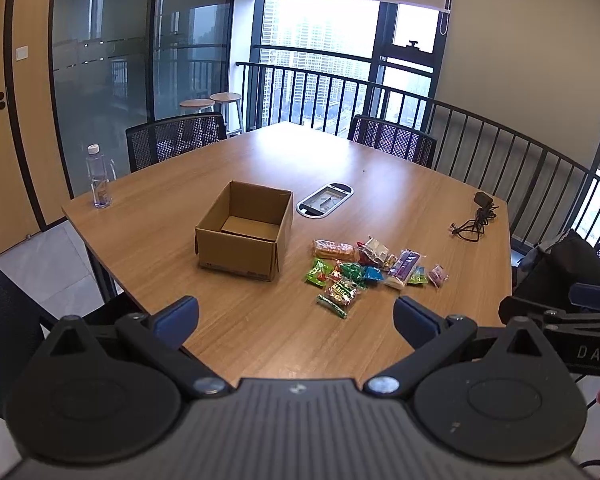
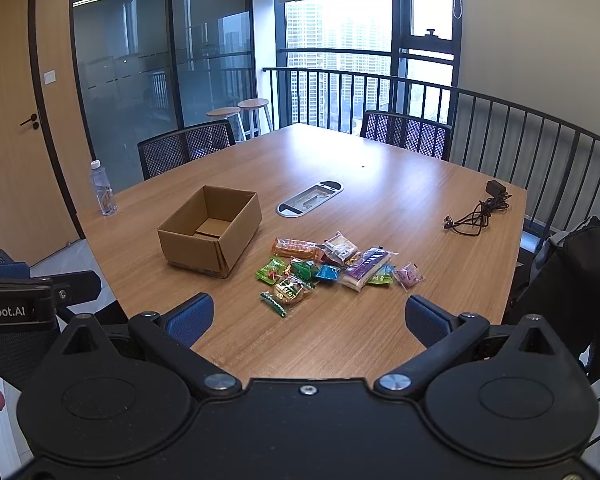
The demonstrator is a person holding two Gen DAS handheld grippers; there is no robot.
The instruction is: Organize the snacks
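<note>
The left gripper (image 1: 296, 322) hangs over the near edge of the table (image 1: 260, 332) with its jaws spread wide and nothing between them; its blue pads (image 1: 178, 320) are clear of everything. The right gripper (image 2: 309, 320) is held the same way, jaws wide apart and empty, just to the left one's right, so that each shows at the edge of the other's view. Ahead of both, on the near half of the table, lies the pile of snacks (image 1: 364, 270): small packets touching and overlapping, among them an orange pack (image 1: 334, 250) at the back left, green packs (image 1: 320, 273) nearer, a purple pack (image 1: 406, 264) and a small pink one (image 1: 437, 275) at the right end, and a thin green stick (image 1: 332, 306) nearest the grippers. Just left of the pile stands the box (image 1: 244, 236), open at the top, upright, with nothing visible inside. Beyond the box and pile a grey oval cable hatch (image 1: 325, 200) sits in the tabletop. A coiled black cable (image 1: 476, 218) with its plug lies well apart at the right edge, and a clear bottle (image 1: 99, 178) stands upright at the far left corner. Black mesh chairs (image 1: 176, 140) stand at the far side.
</note>
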